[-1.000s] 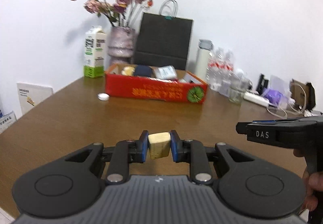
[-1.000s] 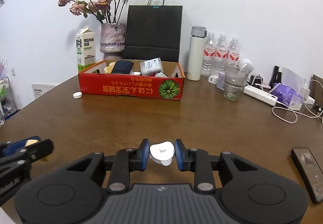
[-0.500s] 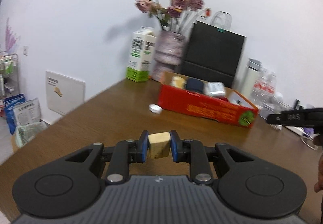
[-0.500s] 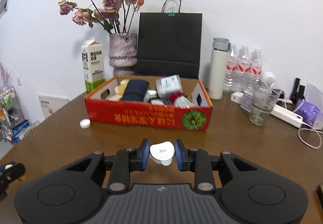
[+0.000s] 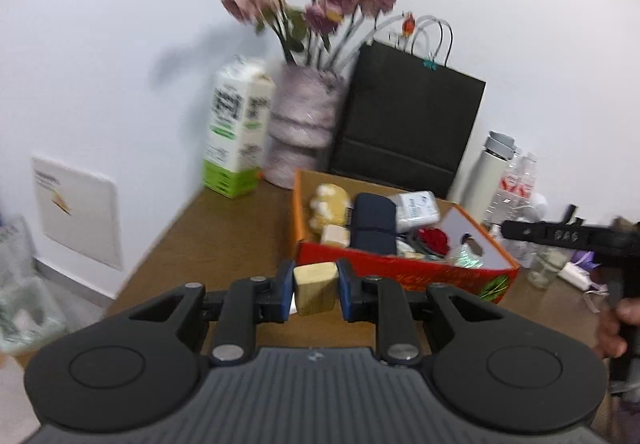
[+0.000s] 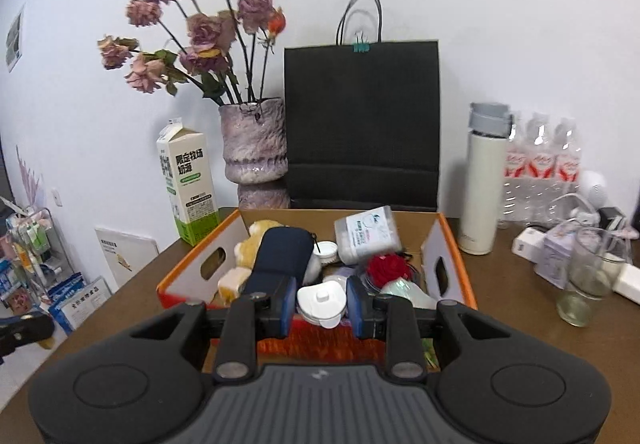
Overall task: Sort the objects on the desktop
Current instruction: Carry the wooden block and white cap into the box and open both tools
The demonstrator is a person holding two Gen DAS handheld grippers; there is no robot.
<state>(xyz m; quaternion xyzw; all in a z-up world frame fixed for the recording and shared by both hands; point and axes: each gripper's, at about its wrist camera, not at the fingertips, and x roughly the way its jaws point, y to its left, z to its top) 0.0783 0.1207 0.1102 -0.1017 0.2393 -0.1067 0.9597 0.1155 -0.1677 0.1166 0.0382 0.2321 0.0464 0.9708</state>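
Observation:
My left gripper [image 5: 315, 292] is shut on a pale wooden block [image 5: 314, 286] and holds it above the table, just short of the near left corner of the red cardboard box [image 5: 404, 270]. My right gripper [image 6: 322, 304] is shut on a white plastic cap [image 6: 321, 298] and holds it over the front wall of the same box [image 6: 180, 276]. The box holds a dark blue pouch [image 6: 280, 256], a yellow plush toy [image 6: 256, 236], a clear wipes tub [image 6: 368, 234], a red item [image 6: 388, 266] and other small things. The right gripper also shows in the left wrist view [image 5: 560, 236].
Behind the box stand a milk carton [image 6: 188, 192], a vase of dried roses [image 6: 256, 152] and a black paper bag [image 6: 362, 124]. To the right are a white flask [image 6: 484, 180], water bottles [image 6: 540, 172], a glass [image 6: 588, 280] and cables. The table's left edge [image 6: 132, 284] is close.
Both grippers have moved forward and up toward the red box, each with its object still held. The right one is now over the box's front wall; the left swung back toward the box.

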